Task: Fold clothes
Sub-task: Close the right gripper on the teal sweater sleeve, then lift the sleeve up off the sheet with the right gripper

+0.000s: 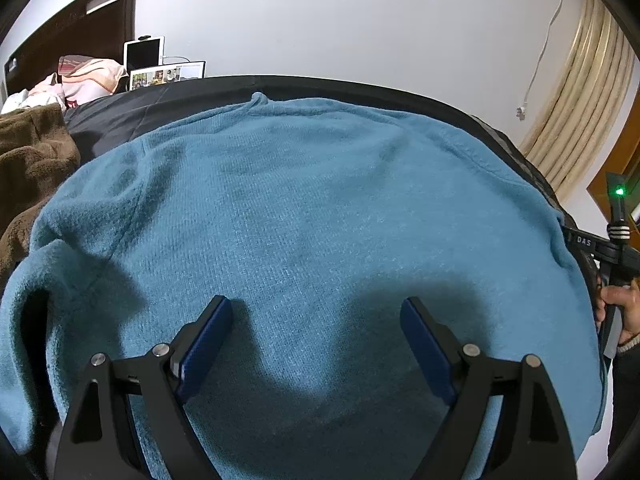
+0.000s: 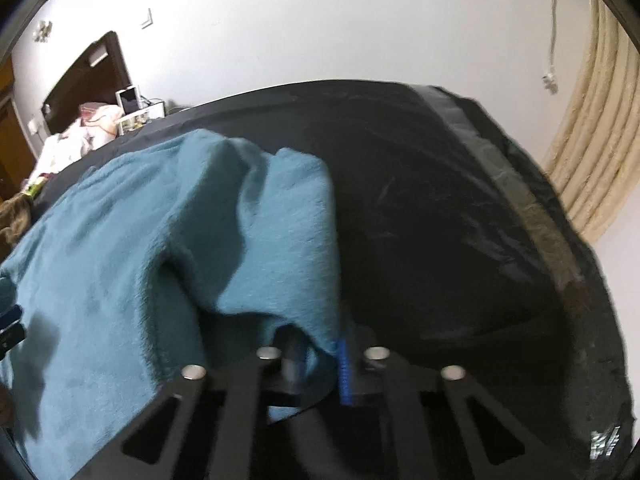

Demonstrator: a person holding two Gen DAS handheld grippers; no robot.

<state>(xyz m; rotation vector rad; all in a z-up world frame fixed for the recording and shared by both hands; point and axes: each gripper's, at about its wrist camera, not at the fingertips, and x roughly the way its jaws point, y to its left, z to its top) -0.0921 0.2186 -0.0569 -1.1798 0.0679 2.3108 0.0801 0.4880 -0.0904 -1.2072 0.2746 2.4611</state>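
Observation:
A teal knitted sweater (image 1: 300, 200) lies spread flat on a black cloth-covered surface (image 1: 132, 112), its neckline at the far edge. My left gripper (image 1: 316, 304) hovers over the near part of the sweater, jaws wide apart with only flat fabric beneath them. In the right wrist view, my right gripper (image 2: 320, 356) is shut on the sweater's (image 2: 160, 260) right edge, and the fabric bunches into raised folds just beyond the pads. One of the left gripper's fingers (image 2: 10, 322) shows at the far left. A person's hand (image 1: 624, 312) holds the right gripper's handle.
A brown fleece blanket (image 1: 28, 160) lies left of the sweater. Behind it are a heap of pink clothes (image 1: 88, 76), a tablet (image 1: 144, 54) and a dark headboard (image 1: 72, 28). Bare black cover (image 2: 440, 220) lies right of the sweater. A beige curtain (image 1: 580, 100) hangs at the right.

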